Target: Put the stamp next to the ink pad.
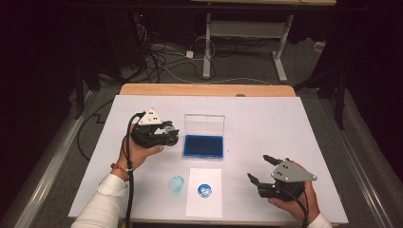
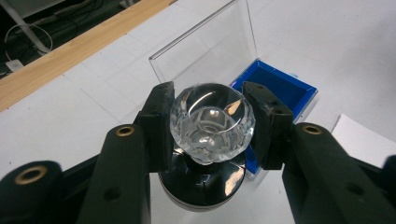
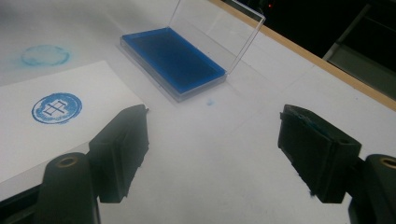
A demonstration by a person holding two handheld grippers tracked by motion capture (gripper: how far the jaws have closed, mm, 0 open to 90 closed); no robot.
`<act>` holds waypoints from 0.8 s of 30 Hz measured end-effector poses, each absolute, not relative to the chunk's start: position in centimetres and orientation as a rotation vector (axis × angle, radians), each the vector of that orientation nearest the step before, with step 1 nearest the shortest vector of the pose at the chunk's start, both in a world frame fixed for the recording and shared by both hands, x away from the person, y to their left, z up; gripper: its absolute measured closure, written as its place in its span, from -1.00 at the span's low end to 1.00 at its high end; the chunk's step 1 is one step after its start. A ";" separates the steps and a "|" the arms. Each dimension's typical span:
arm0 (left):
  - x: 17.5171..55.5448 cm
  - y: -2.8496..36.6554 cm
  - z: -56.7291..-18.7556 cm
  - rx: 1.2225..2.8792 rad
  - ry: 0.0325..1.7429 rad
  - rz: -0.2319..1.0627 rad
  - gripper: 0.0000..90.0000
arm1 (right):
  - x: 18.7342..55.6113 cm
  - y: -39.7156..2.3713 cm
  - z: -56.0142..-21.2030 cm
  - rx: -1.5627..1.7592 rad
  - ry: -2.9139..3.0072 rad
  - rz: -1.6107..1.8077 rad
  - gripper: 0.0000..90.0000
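Here the left hand-held gripper (image 2: pixel 208 126) clamps the faceted clear knob of a round stamp (image 2: pixel 212 122), held just left of the open blue ink pad (image 1: pixel 203 146) at the worktop's (image 1: pixel 266 118) middle. The right hand-held gripper (image 1: pixel 264 167) rests near the front right corner, jaws wide and holding nothing. A white sheet (image 1: pixel 204 202) at the front edge already carries one crisp blue impression (image 1: pixel 205 190); beside it a fainter blue ring (image 1: pixel 177 184) marks the worktop itself. Stamping looks at least partly done; re-inking or putting the stamp away may remain.
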State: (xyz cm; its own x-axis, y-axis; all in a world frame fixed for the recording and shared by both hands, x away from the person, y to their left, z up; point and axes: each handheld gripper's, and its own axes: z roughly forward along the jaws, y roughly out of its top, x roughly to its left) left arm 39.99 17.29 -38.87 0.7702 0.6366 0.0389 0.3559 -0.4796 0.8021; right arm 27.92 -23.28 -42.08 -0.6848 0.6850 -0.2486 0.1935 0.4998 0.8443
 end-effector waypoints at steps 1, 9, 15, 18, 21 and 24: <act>40.1 17.3 -38.9 2.114 0.741 0.418 0.22 | 27.9 -23.3 -42.1 0.716 2.174 1.123 -0.46; 41.0 16.9 -39.6 2.111 0.764 0.399 0.22 | 27.9 -23.2 -42.2 0.711 2.186 1.113 -0.46; 41.7 16.8 -40.3 2.112 0.793 0.385 0.22 | 27.9 -23.0 -42.3 0.706 2.195 1.098 -0.45; 41.9 16.8 -40.6 2.106 0.803 0.374 0.22 | 27.9 -23.0 -42.3 0.702 2.199 1.096 -0.45; 42.1 16.6 -40.9 2.108 0.807 0.366 0.22 | 27.8 -23.0 -42.4 0.701 2.203 1.093 -0.45; 42.3 16.3 -41.2 2.112 0.810 0.363 0.22 | 27.8 -22.9 -42.4 0.695 2.206 1.090 -0.45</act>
State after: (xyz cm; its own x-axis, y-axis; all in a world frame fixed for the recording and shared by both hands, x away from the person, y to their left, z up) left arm 42.31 16.33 -41.19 0.7509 0.6601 -0.0232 0.4216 -0.4519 0.7861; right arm 27.83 -22.91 -42.37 -0.6983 0.6655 -0.2636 0.1947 0.5310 0.8247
